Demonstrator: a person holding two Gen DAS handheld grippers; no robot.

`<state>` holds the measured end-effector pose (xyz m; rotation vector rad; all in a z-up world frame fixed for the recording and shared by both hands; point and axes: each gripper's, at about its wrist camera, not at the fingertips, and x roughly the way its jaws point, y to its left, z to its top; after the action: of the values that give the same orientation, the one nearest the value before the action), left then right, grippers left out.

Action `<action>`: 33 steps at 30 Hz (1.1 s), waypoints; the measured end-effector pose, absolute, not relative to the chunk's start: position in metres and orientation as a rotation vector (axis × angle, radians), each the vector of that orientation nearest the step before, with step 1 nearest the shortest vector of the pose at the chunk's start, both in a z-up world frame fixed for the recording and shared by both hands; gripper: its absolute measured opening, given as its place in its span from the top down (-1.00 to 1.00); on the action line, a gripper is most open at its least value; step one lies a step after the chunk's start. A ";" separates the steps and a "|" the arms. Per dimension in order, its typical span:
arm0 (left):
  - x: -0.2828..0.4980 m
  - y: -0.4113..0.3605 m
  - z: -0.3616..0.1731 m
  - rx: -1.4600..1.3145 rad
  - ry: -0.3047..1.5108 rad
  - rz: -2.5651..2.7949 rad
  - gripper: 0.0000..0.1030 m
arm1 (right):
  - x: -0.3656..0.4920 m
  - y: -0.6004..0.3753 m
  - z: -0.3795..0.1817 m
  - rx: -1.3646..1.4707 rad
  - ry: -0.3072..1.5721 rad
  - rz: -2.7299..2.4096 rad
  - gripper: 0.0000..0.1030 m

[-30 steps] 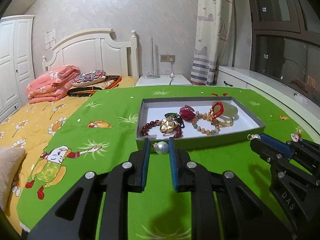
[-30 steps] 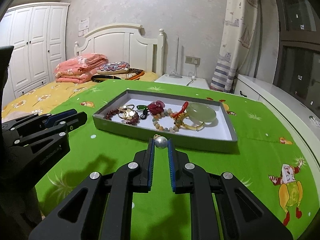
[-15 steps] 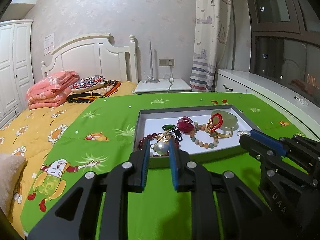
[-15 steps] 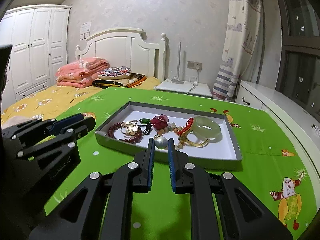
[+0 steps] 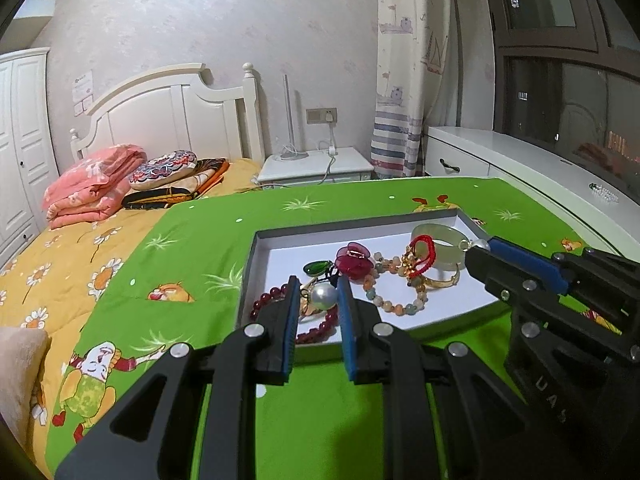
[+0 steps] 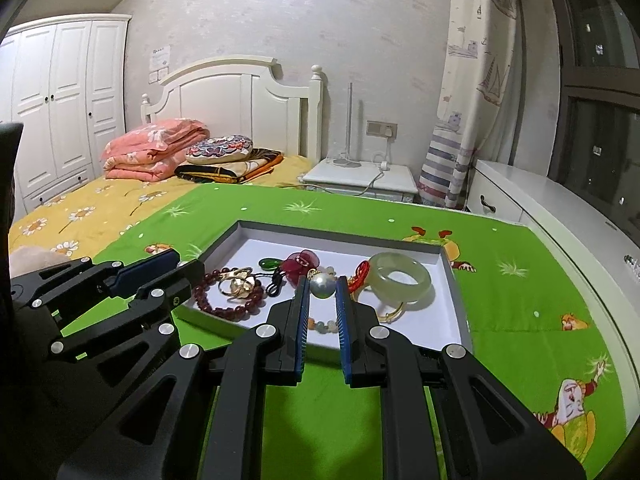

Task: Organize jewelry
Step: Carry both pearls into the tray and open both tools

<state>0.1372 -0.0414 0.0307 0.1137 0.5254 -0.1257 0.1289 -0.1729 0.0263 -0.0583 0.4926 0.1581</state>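
A grey tray point(image 5: 248, 276) point(image 6: 456, 300) with a white floor lies on the green blanket and holds several pieces of jewelry. These include a dark red bead bracelet point(image 6: 224, 308), a gold ring point(image 6: 236, 284), a red flower clip point(image 5: 352, 260), a pastel bead bracelet point(image 5: 396, 304) and a pale jade bangle point(image 6: 400, 280). My left gripper point(image 5: 320, 294) is shut on a pearl earring point(image 5: 324, 295) above the tray's near left part. My right gripper point(image 6: 322, 286) is shut on a second pearl earring point(image 6: 323, 285) above the tray's middle.
The green cartoon blanket point(image 6: 520, 300) covers the bed; a yellow daisy sheet point(image 5: 60, 264) lies to the left. Folded pink bedding point(image 6: 156, 152) and pillows rest by the white headboard point(image 6: 240, 96). A white nightstand point(image 6: 360, 180) and a white window ledge point(image 6: 560, 208) stand to the right.
Both grippers have moved forward and up, from in front of the tray's near wall to above its inside, each still holding its pearl earring.
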 end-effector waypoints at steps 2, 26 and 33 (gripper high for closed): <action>0.141 -0.042 0.031 0.114 0.534 -0.128 0.64 | 0.133 -0.174 0.027 -0.062 0.498 0.156 0.73; 0.246 -0.033 0.021 0.105 0.628 0.018 0.64 | 0.222 -0.170 0.007 -0.094 0.639 0.099 0.73; 0.250 -0.026 0.013 0.096 0.652 0.010 0.64 | 0.231 -0.169 -0.002 -0.080 0.671 0.103 0.73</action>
<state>0.2503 -0.0259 0.0130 0.0957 0.6522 0.0104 0.2311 -0.1688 -0.0024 -0.0795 0.6712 0.1029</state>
